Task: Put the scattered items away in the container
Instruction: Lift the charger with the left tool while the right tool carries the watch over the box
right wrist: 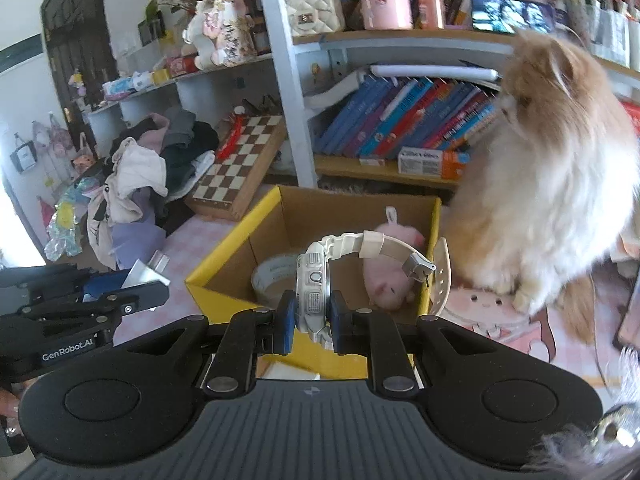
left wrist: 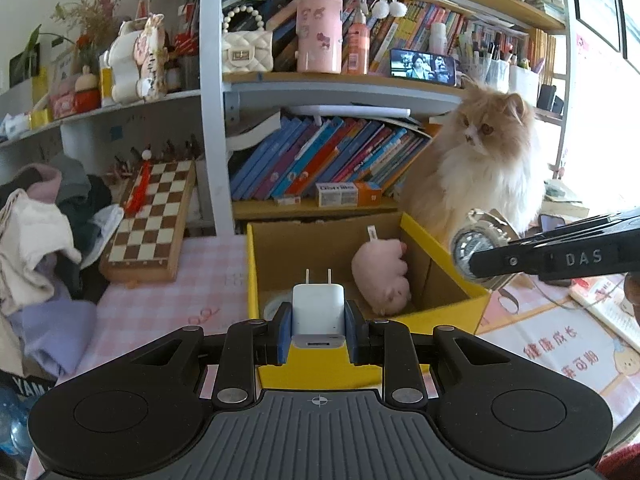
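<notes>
Gripping a white USB wall charger [left wrist: 318, 312] between its blue pads, the left gripper [left wrist: 318, 326] hovers at the near rim of the yellow-edged cardboard box [left wrist: 444, 264], jaws clamped on the charger's sides with the two prongs pointing up. The right gripper [right wrist: 311, 322] has its jaws clamped on the case of a white digital wristwatch [right wrist: 314, 292], whose strap arches out over the box's near corner. Inside the box lie a pink plush pig [left wrist: 382, 280] and a roll of tape [right wrist: 274, 280]. "DAS" reads on the right gripper's finger in the left wrist view; "GenRobot.AI" shows on the left gripper's body in the right wrist view. A fluffy orange-and-white cat [left wrist: 482, 160] sits just beside the box on the counter [left wrist: 132, 320], which is covered with a pink checked cloth. A wooden chessboard [left wrist: 154, 218] leans near a heap of clothes [left wrist: 36, 240].
</notes>
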`<state>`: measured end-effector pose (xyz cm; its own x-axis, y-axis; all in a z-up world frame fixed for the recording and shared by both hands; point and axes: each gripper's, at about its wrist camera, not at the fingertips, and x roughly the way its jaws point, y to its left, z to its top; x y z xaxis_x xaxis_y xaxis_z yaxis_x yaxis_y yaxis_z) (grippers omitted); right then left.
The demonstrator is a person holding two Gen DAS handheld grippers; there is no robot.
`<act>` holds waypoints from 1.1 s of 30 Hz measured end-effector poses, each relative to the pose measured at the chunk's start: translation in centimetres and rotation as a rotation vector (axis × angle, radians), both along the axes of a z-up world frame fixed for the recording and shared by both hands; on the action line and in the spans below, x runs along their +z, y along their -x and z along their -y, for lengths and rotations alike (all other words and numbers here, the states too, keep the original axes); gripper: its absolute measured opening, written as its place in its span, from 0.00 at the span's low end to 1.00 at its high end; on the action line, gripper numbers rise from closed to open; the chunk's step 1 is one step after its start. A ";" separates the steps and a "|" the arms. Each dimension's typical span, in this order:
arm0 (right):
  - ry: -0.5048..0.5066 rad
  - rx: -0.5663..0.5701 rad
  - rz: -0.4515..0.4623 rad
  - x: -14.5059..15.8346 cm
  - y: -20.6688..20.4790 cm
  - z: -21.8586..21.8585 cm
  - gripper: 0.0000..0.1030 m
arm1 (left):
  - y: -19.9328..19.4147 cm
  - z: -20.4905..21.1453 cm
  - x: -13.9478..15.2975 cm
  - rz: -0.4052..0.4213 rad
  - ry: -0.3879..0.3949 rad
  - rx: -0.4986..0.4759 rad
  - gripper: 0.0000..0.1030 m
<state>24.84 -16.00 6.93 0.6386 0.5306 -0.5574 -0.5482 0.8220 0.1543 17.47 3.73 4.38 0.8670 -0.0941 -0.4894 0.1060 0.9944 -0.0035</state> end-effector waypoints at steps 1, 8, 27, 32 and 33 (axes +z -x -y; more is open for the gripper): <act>0.001 0.010 0.005 0.1 -0.4 -0.1 0.16 | -0.4 0.1 0.1 0.002 -0.002 0.001 0.24; 0.007 0.080 0.034 0.4 -3.8 -1.3 0.16 | -3.5 0.0 0.4 -0.013 -0.024 0.028 0.24; 0.090 0.202 -0.164 -4.7 -12.0 -3.4 0.16 | -11.7 1.0 -2.2 -0.148 -0.071 0.011 0.24; 0.096 0.233 -0.268 -6.2 -13.5 -4.3 0.16 | -14.5 1.3 -2.5 -0.182 -0.093 -0.019 0.24; 0.097 0.236 -0.291 -6.4 -13.9 -4.4 0.16 | -15.1 1.4 -2.5 -0.189 -0.098 -0.026 0.24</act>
